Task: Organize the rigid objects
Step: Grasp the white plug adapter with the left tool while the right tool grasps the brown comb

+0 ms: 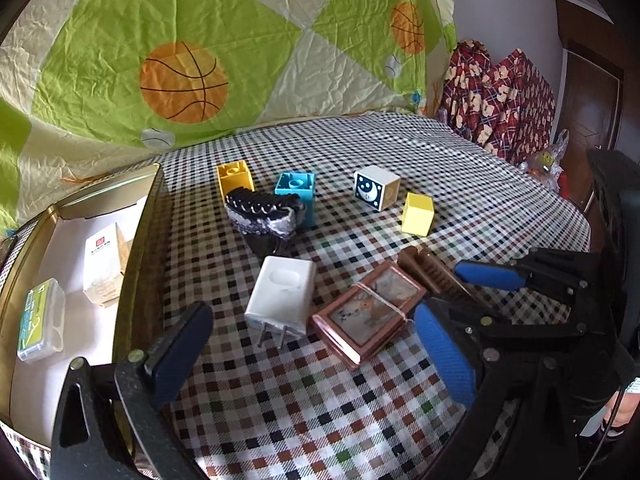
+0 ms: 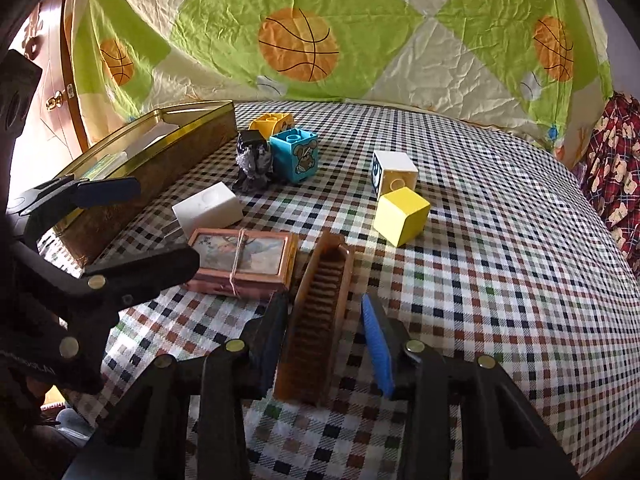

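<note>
Right wrist view, stock by size:

1. Table under a small-checked cloth; carries all below.
2. Long gold metal tin, lid off, at the table's left edge; a white carton and a green-labelled clear case lie inside it in the left wrist view. Judged the destination.
3. Copper-framed picture tile stack tied with string, flat, just left of the comb.
4. Brown ridged plastic comb-like bar, lying lengthwise between the right tongs. The tongs are narrowed about it; the dark pad sits at its left edge, the blue pad looks a shade clear on the right. Whether it is truly gripped I cannot tell.
5. White plug adapter, behind the tile stack.
6. Toy blocks: plain yellow cube, white block, blue block, orange block; black-and-grey hair claw beside the blue one.
7. Left tongs: wide, empty, above the adapter and tile stack.

Handling note: seat both pads squarely on the bar's long sides before lifting; keep it level and clear of the tile stack.
</note>
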Demonstrator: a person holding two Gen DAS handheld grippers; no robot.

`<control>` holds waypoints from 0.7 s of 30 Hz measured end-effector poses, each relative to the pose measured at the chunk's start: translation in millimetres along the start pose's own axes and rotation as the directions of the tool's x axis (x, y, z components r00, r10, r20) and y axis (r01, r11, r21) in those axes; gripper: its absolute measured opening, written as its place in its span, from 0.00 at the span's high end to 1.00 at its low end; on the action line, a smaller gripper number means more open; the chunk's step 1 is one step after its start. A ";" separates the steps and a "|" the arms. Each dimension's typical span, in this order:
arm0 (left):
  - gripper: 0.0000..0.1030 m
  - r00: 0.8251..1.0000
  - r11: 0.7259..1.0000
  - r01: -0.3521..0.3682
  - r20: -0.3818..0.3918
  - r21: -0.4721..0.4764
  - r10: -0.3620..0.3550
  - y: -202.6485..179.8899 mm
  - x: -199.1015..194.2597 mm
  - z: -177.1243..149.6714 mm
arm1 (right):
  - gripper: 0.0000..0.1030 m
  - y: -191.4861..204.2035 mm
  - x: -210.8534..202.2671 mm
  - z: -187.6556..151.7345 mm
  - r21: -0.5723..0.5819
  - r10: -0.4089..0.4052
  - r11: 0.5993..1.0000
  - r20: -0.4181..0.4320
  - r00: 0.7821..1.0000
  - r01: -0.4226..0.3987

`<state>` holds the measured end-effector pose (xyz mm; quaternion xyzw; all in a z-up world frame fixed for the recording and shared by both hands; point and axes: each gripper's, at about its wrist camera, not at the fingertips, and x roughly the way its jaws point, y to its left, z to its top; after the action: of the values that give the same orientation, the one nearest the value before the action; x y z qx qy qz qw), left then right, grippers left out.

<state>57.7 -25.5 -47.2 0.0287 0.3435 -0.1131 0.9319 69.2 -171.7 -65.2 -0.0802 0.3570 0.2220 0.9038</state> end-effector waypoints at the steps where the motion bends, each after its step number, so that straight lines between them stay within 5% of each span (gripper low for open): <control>1: 0.06 1.000 1.000 0.002 -0.004 -0.006 -0.002 1.5 2.5 1.3 | 0.63 -0.6 1.9 2.9 -0.004 0.004 1.000 -0.002 1.000 -0.004; 6: 0.32 0.998 0.999 0.034 -0.043 -0.012 -0.034 4.6 14.4 4.1 | 0.72 -11.3 15.5 11.5 0.025 0.028 0.999 -0.011 1.000 -0.028; 14: 0.30 0.991 0.995 0.058 -0.117 -0.078 -0.067 15.1 29.8 11.9 | 0.73 -18.2 24.1 17.5 0.036 0.089 0.995 -0.037 0.995 -0.088; 19: 0.30 0.993 0.999 0.030 -0.113 -0.033 -0.033 15.0 32.5 17.1 | 0.73 -14.6 24.4 16.6 0.023 0.077 0.997 -0.035 0.996 -0.077; 21: 0.42 0.992 0.998 0.055 -0.110 -0.040 -0.059 16.8 31.8 16.5 | 0.73 -15.9 24.3 16.3 0.031 0.084 0.996 -0.031 0.996 -0.083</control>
<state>95.6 -17.3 -55.6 0.0080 0.3974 -0.1315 0.9082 102.1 -172.5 -70.0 -0.0556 0.3780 0.2531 0.8888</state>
